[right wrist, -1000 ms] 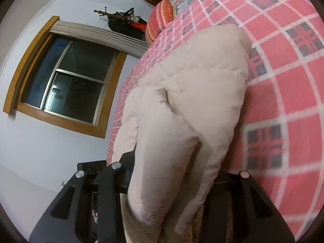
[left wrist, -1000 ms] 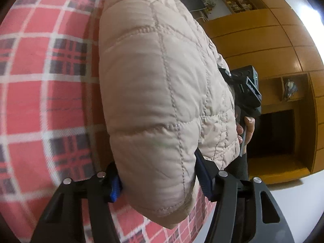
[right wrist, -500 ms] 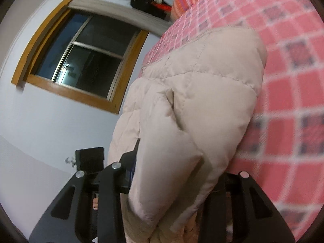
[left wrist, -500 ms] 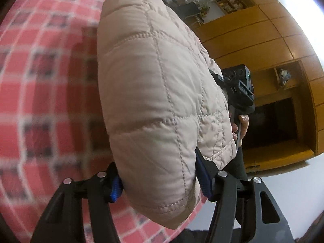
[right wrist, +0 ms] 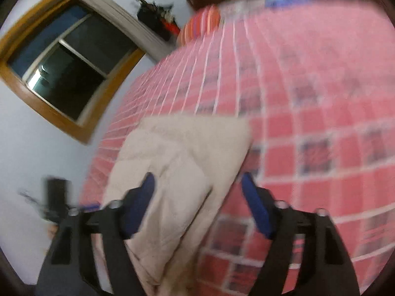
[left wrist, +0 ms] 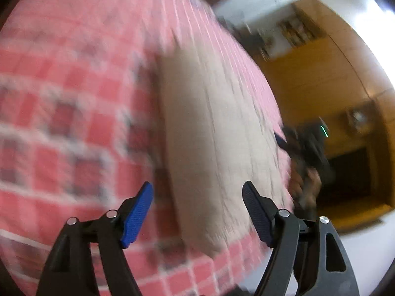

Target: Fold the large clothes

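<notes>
Left wrist view, inspected left to right: the red plaid bedspread [left wrist: 74, 113] fills the left half, then the left gripper [left wrist: 197, 194] with its blue pads [left wrist: 137, 213] spread wide and nothing between them, then one beige quilted jacket [left wrist: 212, 143] lying as a compact bundle on the bedspread near its edge, then wooden cabinets [left wrist: 321, 79] at far right. The other gripper and the hand holding it appear beside the jacket's right end, heavily blurred. Right wrist view, same order: one dark window [right wrist: 66, 74] in a wooden frame, the jacket [right wrist: 182, 162] resting on the bedspread [right wrist: 308, 113], and the right gripper [right wrist: 197, 192], likewise parted, its left pad overlapping the bundle in the picture (contact cannot be confirmed through the blur) and its right pad over bare plaid. One striped cushion [right wrist: 200, 24] sits at the far end of the bed. Count: one jacket, two grippers, one cushion, one window. Assessment: the garment appears folded and set down, both grippers free of it; the fold seems essentially complete. Remaining, at most, is squaring the bundle or taking up another garment, none of which is visible.
</notes>
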The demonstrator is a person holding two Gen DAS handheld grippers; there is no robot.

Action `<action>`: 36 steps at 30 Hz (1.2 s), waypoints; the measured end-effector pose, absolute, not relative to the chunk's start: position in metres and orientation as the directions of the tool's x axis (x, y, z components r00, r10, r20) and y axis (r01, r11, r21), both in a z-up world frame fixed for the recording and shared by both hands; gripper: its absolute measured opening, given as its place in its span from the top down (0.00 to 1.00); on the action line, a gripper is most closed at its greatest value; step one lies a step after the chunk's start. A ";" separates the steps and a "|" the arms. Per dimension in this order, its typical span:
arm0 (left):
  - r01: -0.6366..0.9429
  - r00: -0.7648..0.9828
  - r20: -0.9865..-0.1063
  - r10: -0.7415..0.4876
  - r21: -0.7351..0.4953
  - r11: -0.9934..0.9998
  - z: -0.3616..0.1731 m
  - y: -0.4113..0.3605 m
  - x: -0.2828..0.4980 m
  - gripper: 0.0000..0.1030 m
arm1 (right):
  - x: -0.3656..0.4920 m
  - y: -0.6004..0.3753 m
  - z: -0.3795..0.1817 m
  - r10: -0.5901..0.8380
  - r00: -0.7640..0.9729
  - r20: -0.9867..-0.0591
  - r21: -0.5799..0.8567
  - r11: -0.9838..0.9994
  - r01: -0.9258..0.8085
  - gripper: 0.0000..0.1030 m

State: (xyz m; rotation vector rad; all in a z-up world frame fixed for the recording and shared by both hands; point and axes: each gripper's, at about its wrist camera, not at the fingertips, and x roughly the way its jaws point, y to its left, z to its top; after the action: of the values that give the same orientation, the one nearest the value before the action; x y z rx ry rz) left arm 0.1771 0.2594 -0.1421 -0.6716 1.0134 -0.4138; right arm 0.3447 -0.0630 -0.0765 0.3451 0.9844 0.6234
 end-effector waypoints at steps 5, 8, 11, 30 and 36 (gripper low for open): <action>0.141 0.471 -0.549 -0.691 -0.727 0.672 -0.123 0.223 0.236 0.26 | 0.319 -0.004 -0.055 0.568 0.402 -0.718 0.345 0.792 -0.503 0.78; 0.131 0.408 -0.593 -0.694 -0.714 0.687 -0.150 0.197 0.276 0.27 | 0.323 0.015 -0.078 0.488 0.382 -0.784 0.266 0.822 -0.503 0.87; 0.108 0.371 -0.624 -0.688 -0.707 0.699 -0.177 0.178 0.293 0.29 | 0.343 0.009 -0.113 0.426 0.371 -0.825 0.234 0.855 -0.462 0.93; 0.252 0.380 -0.668 -0.640 -0.591 0.766 -0.145 0.129 0.245 0.30 | 0.272 0.033 -0.112 0.451 0.289 -0.844 0.250 0.810 -0.531 0.91; 0.358 0.441 -0.584 -0.682 -0.582 0.730 -0.098 0.143 0.157 0.29 | 0.225 0.017 -0.062 0.501 0.374 -0.780 0.241 0.793 -0.559 0.89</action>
State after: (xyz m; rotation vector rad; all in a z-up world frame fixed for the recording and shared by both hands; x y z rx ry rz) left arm 0.1568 0.1426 -0.0977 -0.4037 0.9029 -0.6675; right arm 0.2248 0.0173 -0.0615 -0.0670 0.9740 0.6789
